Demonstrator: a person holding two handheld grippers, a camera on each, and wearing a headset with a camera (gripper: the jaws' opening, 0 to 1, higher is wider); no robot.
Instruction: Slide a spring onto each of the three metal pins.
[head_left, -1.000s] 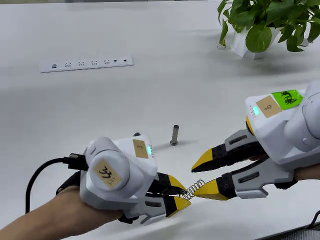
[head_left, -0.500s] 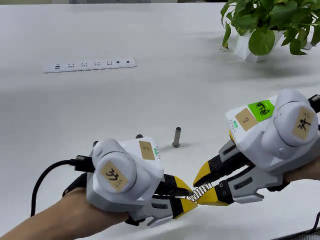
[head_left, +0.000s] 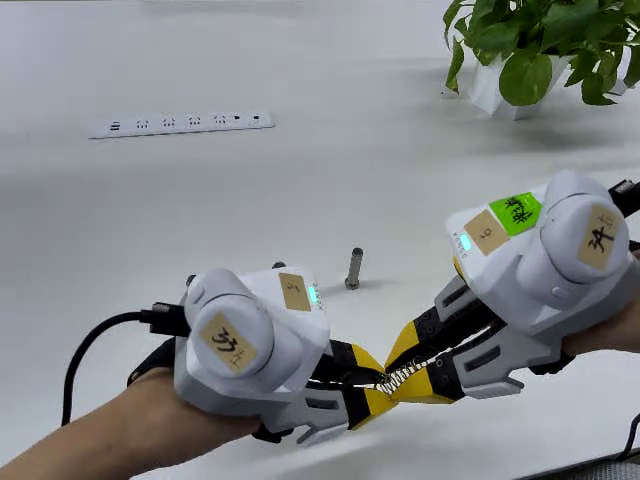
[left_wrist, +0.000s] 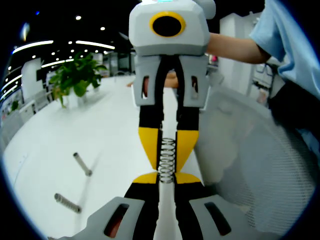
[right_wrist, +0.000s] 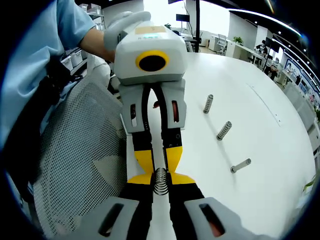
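finds the right tool (head_left: 405, 372) drawn in and clenched on one end of the spring (head_left: 398, 378), against jaws gaping wide around it a second ago. finds the left tool (head_left: 380, 388) clenched on the other end, same as before. holds the spring in the air between the two tips, just above the near edge of the worktop (head_left: 300, 180). reads this as a handover or re-grip, likely to free one end of the coil for threading. leaves this spring not yet on its pin: shows a bare metal pin (head_left: 353, 269) standing upright farther back on the worktop, well apart from the spring. picks out, in the right gripper view, a first ribbed pin (right_wrist: 208, 103) and a second ribbed pin (right_wrist: 223, 130) near the bare one, probably already sleeved with springs, though too small to be sure. sets the tools tip to tip, almost in one line. brings the left forearm in from the lower left, tool pointing right. rolls the right hand over, tool slanting down and left to meet the other.
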